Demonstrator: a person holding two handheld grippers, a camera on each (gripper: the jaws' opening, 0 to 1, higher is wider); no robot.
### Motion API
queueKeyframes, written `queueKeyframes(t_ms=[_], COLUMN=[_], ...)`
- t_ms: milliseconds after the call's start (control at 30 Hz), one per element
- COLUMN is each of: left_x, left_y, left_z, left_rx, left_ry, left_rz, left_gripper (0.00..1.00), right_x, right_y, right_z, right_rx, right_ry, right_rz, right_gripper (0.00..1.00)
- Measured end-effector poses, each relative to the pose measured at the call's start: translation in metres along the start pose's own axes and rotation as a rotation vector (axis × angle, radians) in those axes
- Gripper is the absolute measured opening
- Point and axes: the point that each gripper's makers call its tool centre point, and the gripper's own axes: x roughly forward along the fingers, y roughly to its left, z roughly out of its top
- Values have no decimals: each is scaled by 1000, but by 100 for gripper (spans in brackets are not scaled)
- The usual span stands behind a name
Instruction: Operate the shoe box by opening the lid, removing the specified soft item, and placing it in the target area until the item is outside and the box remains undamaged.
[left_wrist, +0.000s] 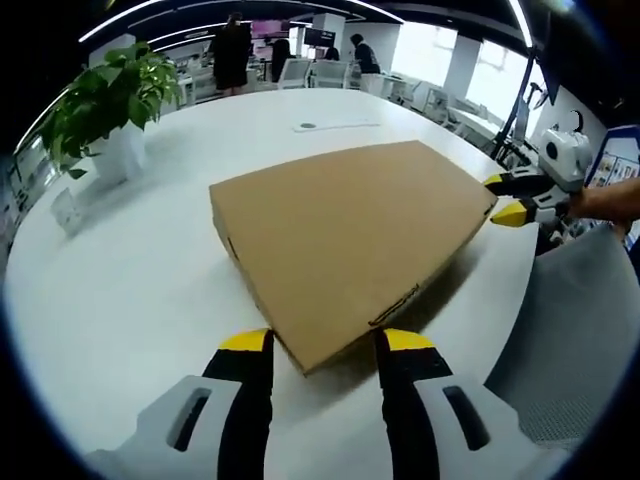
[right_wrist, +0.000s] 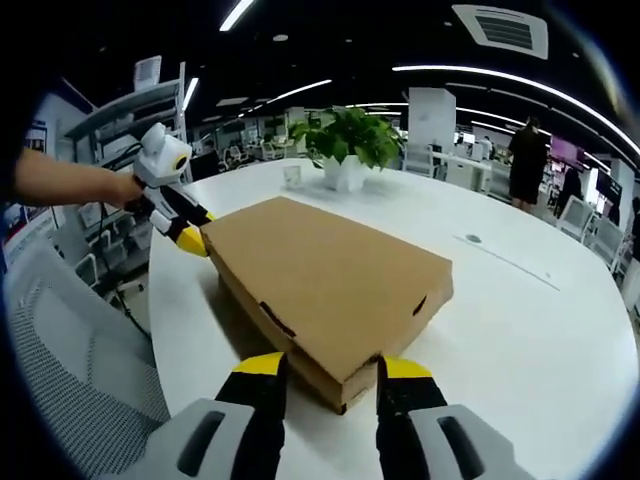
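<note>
A flat brown cardboard shoe box (left_wrist: 340, 235) lies on the white table (left_wrist: 130, 290) with its lid down. My left gripper (left_wrist: 325, 340) is open, and the box's near corner sits between its yellow-tipped jaws. The right gripper (left_wrist: 505, 198) comes in from the right with its tips at the box's far right corner. In the right gripper view the box (right_wrist: 330, 275) is still closed, and my right gripper (right_wrist: 332, 365) is open around the nearest corner. The left gripper (right_wrist: 195, 230), held by a hand, reaches the opposite corner on the left.
A potted green plant (left_wrist: 110, 100) (right_wrist: 350, 140) stands on the table past the box, with a small card stand (left_wrist: 68, 210) near it. A grey mesh chair (left_wrist: 570, 330) (right_wrist: 70, 370) is at the table's edge. People (left_wrist: 232, 55) stand far back in the office.
</note>
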Motion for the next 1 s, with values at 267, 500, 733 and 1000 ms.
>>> queueKeyframes(t_ms=[267,500,733,1000], left_x=[-3,-9,-14,-23], left_y=[0,0,-1,-1], left_z=[-2,-5,-2,4], left_rx=[-7,-1,-4,-16], left_ry=[3,27,16,5], left_rz=[8,20,23,18], left_gripper=[41,40,40,40], right_x=[-3,-7,-10,-13], right_y=[4,12,11,11], right_z=[1,2,7,18], right_rx=[0,7,30,30], right_ry=[-6,-13,-33,-47], right_rz=[6,22,13,15], right_gripper=[29,29,29,28])
